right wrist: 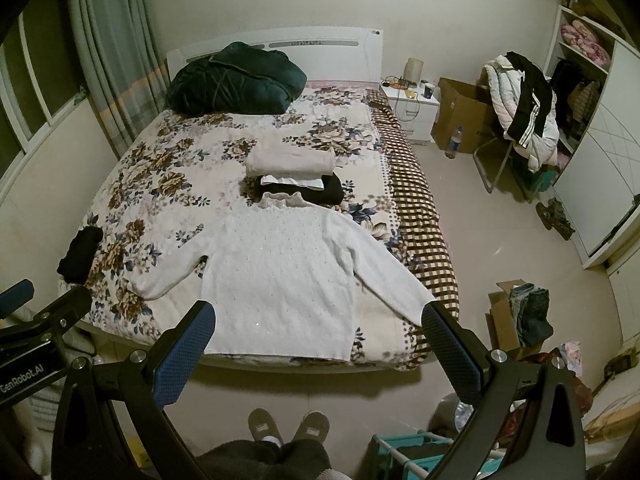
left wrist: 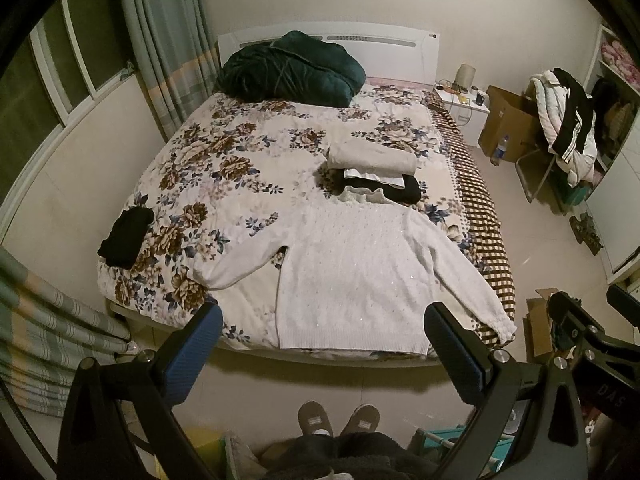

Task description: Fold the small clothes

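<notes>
A white knit sweater (left wrist: pixel 352 272) (right wrist: pixel 280 272) lies spread flat at the foot of the floral bed (left wrist: pixel 224 152) (right wrist: pixel 168 168), both sleeves out to the sides, its hem at the bed's near edge. Behind its collar sits a stack of folded clothes (left wrist: pixel 372 172) (right wrist: pixel 296 172), cream on top of white and black. A small folded black garment (left wrist: pixel 126 236) (right wrist: pixel 80 254) rests near the bed's left edge. My left gripper (left wrist: pixel 324 344) and right gripper (right wrist: pixel 318 340) both hover open above the floor in front of the bed, holding nothing.
A dark green quilt (left wrist: pixel 288 66) is bundled at the headboard. A person's slippered feet (right wrist: pixel 288 426) stand below the grippers. Right of the bed are a nightstand (right wrist: pixel 412 104), cardboard boxes (right wrist: pixel 460 116), a chair piled with jackets (right wrist: pixel 520 104) and a box of jeans (right wrist: pixel 524 316).
</notes>
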Tool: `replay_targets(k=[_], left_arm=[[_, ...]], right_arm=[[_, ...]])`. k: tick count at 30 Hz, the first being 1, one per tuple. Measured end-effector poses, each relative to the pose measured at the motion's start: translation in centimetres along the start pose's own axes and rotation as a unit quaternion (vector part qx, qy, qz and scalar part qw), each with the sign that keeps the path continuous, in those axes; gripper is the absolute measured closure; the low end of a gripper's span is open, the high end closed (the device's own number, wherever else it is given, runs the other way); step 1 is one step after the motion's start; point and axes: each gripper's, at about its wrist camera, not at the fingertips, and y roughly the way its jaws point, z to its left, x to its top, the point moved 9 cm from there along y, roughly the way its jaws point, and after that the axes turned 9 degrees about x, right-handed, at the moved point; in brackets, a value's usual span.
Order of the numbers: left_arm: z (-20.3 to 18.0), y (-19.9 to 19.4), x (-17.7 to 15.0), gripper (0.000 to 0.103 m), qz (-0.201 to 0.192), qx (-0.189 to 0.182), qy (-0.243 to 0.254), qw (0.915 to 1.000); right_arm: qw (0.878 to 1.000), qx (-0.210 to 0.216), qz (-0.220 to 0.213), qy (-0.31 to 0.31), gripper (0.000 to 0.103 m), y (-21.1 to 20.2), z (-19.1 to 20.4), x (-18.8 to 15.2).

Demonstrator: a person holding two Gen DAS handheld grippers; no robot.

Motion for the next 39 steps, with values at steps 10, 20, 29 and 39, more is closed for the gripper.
replay_targets(k=[10, 20, 29, 39], left_arm=[[-0.4, -0.3, 0.6, 0.0, -0.003, 0.001, -0.001, 1.0], [-0.3, -0.3, 0.3, 0.0, -0.005, 0.001, -0.001, 1.0], [-0.3, -0.4, 0.2, 0.0, -0.007, 0.001, -0.001, 1.0], [-0.3, -0.6, 0.4, 0.0, -0.007, 0.001, -0.002, 1.0]], right_arm=[[1.0, 0.002, -0.002, 0.0, 0.0, -1.1, 0.6, 1.6], [1.0, 0.003, -0.004, 0.0, 0.0, -1.7, 0.7, 2.2], [1.0, 0.004, -0.006, 0.001, 0.0, -1.7, 0.3, 1.6], [1.0, 0.006, -0.007, 0.001, 0.0, -1.9, 0.6, 1.9]])
